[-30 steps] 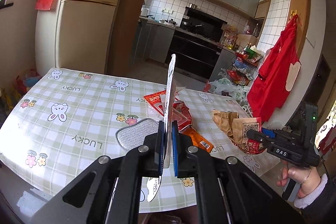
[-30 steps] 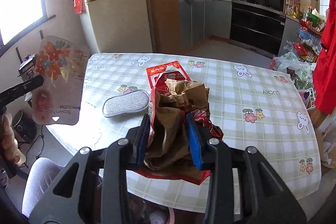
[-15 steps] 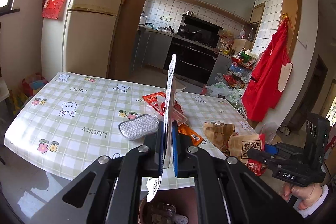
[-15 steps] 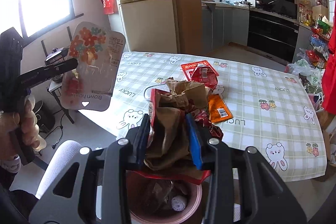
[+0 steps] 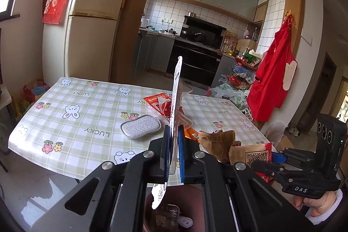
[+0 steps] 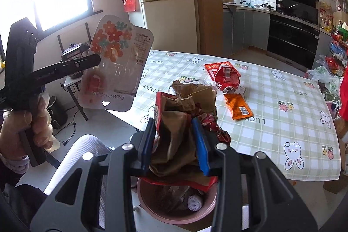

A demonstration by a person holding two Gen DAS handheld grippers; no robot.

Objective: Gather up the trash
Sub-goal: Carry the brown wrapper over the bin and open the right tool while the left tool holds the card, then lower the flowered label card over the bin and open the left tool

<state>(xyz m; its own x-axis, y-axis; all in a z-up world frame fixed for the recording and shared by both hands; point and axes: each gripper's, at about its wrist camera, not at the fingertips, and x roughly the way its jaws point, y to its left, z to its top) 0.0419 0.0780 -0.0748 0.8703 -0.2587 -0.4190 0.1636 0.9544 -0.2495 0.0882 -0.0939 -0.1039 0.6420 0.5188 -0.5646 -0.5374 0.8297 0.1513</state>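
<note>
My left gripper [image 5: 173, 145] is shut on a flat flower-printed blister card [image 5: 177, 90], which stands edge-on in the left wrist view. The right wrist view shows the card's face [image 6: 115, 64] off the table's left edge. My right gripper [image 6: 175, 140] holds a crumpled brown paper bag with a red wrapper [image 6: 176, 127]; its jaws are opening, with the blue pads still against the bundle. A round pink bin [image 6: 152, 206] with trash inside sits directly under both grippers, and its rim [image 5: 195, 195] shows below the card. The right gripper [image 5: 261, 164] is at lower right.
On the green checked table [image 6: 282, 123] lie a red wrapper [image 6: 226, 77], an orange packet [image 6: 238, 107] and a grey sponge pad [image 5: 140, 126]. A white chair [image 6: 76, 156] stands left of the bin. Fridge and kitchen lie behind; a red apron [image 5: 271, 84] hangs right.
Both grippers have drawn back from the table with their loads. The bin has come into view beneath them. The right jaws stand slightly wider.
</note>
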